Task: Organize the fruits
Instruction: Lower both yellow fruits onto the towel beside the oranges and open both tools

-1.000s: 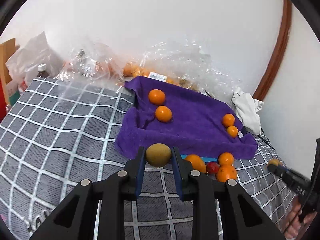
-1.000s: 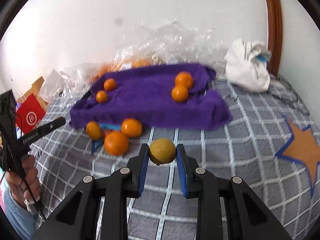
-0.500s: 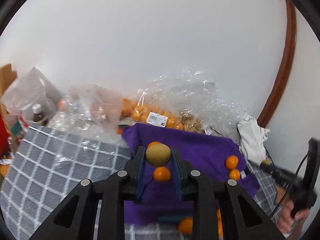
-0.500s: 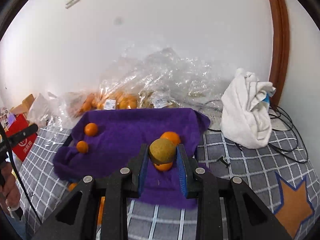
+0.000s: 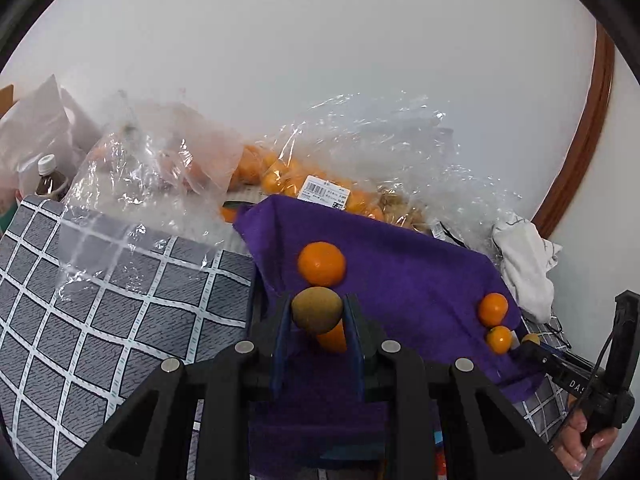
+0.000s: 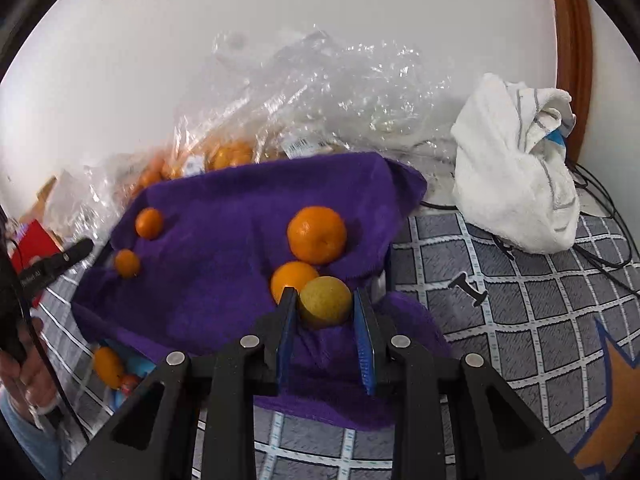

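Note:
My left gripper (image 5: 317, 314) is shut on a brownish-green round fruit (image 5: 317, 309) and holds it over the near left part of the purple towel (image 5: 408, 272). An orange (image 5: 321, 263) lies just beyond it and another orange (image 5: 334, 338) shows between the jaws. Two small oranges (image 5: 493, 309) lie at the towel's right. My right gripper (image 6: 325, 308) holds a yellow-green round fruit (image 6: 326, 305) over the purple towel (image 6: 216, 240), beside two oranges (image 6: 316, 234). Its right pad (image 6: 363, 320) stands slightly off the fruit. Two small oranges (image 6: 149, 222) lie at the left.
Clear plastic bags of oranges (image 5: 280, 172) lie behind the towel against the wall. A white cloth (image 6: 516, 168) sits at the right with cables. A bottle (image 5: 50, 180) stands far left. Loose oranges (image 6: 107, 366) lie on the checked cover (image 6: 520, 300) below the towel.
Both grippers moved forward and down over the purple towel with their fruits. The right gripper's jaws have widened a little around its fruit.

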`<state>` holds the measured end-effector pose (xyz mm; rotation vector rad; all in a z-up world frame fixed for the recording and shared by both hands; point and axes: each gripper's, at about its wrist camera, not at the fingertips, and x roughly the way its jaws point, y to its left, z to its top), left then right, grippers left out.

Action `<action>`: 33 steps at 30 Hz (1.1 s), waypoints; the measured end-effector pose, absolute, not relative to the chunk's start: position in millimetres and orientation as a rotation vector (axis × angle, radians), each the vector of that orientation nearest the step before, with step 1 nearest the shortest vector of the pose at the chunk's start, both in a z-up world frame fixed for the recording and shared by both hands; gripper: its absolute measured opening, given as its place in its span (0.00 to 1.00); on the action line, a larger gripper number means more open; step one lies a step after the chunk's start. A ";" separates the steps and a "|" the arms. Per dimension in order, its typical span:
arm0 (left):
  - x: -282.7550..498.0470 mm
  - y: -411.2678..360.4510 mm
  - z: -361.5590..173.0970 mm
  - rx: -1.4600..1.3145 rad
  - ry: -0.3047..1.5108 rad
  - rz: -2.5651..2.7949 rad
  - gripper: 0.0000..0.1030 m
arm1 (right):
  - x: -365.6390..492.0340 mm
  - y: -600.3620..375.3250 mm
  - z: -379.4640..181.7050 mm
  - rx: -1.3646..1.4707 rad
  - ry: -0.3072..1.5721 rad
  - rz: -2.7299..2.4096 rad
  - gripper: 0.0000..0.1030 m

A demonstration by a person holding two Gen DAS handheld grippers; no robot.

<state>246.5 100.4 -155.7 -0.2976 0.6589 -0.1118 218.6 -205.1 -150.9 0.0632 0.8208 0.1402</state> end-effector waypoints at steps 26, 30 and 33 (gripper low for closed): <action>256.3 71.9 -176.9 -0.140 0.819 -0.098 0.24 | 215.9 -192.3 -153.2 0.025 0.836 0.165 0.42; 256.4 70.9 -179.7 -0.131 0.830 -0.092 0.24 | 215.8 -196.6 -150.2 0.048 0.826 0.160 0.43; 255.5 68.8 -180.2 -0.117 0.832 -0.089 0.24 | 216.0 -198.4 -149.1 0.059 0.826 0.156 0.44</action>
